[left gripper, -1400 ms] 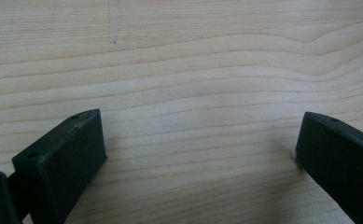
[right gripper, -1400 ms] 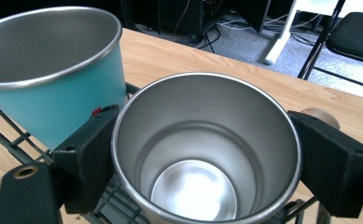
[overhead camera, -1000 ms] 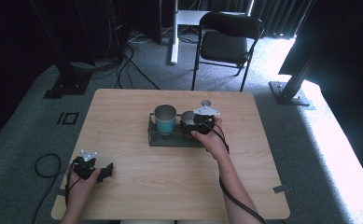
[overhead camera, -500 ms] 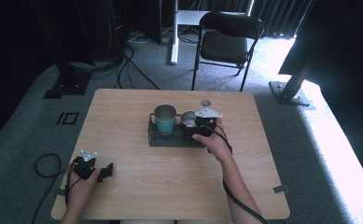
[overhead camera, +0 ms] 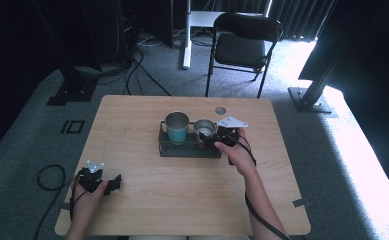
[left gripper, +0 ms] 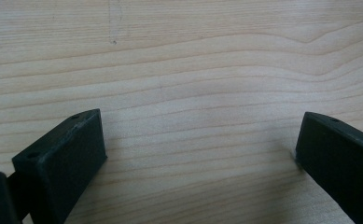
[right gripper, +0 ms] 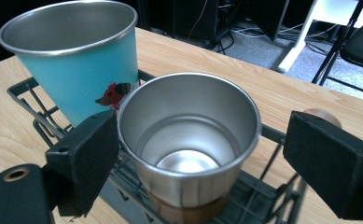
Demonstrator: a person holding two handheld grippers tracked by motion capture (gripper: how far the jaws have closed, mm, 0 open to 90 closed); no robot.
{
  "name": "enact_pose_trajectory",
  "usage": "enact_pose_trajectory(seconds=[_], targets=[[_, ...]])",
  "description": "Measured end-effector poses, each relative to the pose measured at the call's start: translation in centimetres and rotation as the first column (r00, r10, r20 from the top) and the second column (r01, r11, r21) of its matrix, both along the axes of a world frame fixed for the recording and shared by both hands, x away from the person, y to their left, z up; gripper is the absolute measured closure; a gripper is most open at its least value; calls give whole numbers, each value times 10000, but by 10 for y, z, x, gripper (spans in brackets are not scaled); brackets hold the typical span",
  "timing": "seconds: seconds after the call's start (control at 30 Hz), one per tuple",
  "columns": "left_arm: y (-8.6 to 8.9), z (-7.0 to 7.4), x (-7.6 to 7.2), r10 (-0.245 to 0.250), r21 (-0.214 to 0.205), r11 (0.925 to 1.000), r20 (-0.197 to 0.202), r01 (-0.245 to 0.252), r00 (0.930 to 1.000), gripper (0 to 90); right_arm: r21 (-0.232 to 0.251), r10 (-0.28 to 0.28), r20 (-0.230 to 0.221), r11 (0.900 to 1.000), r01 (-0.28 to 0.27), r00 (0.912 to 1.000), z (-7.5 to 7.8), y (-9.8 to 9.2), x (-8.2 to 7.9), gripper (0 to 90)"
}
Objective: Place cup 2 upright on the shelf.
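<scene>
We have the steel cup [right gripper: 188,140] standing upright in the black wire rack [overhead camera: 189,150] near the middle of the desk [overhead camera: 182,200], just beside the taller teal cup [right gripper: 76,60], which stands in the same rack. Our right gripper [right gripper: 202,154] is spread wide around the steel cup: one jaw sits close against its wall on the teal cup's side, the other stands well clear on the far side, so nothing is gripped yet. We judge the cup to be light, rigid and thin-walled, with a smooth metal skin that could slip between the pads; a band at its base looks like wood or cork. The safest hold seems to be across the body just below the rolled rim, squeezing evenly so it does not tip against its neighbour. In the high view the right hand [overhead camera: 234,152] reaches forward to the rack's right end, forearm stretched across the desk, the gripper aimed roughly level at the cup. Our left gripper [overhead camera: 113,184] rests near the desk's front left corner, jaws apart over bare wood, holding nothing.
</scene>
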State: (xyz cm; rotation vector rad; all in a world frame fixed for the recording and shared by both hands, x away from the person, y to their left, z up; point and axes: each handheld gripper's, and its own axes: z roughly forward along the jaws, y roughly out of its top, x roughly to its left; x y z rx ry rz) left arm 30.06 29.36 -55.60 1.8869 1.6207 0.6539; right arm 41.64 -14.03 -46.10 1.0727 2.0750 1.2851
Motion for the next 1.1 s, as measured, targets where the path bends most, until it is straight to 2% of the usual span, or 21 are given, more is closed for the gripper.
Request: enact_pose_trajectory(seconds=[0.63,1.1], targets=[[0,0,0,-2,5,10000,0,2,10000,23,-102,-313,188,9995,315,9993,1,-38,-19,104],[0,0,0,-2,5,10000,2,2,10000,23,-58,-698,-10,9975,698,9976,-15,-73,-37,104]])
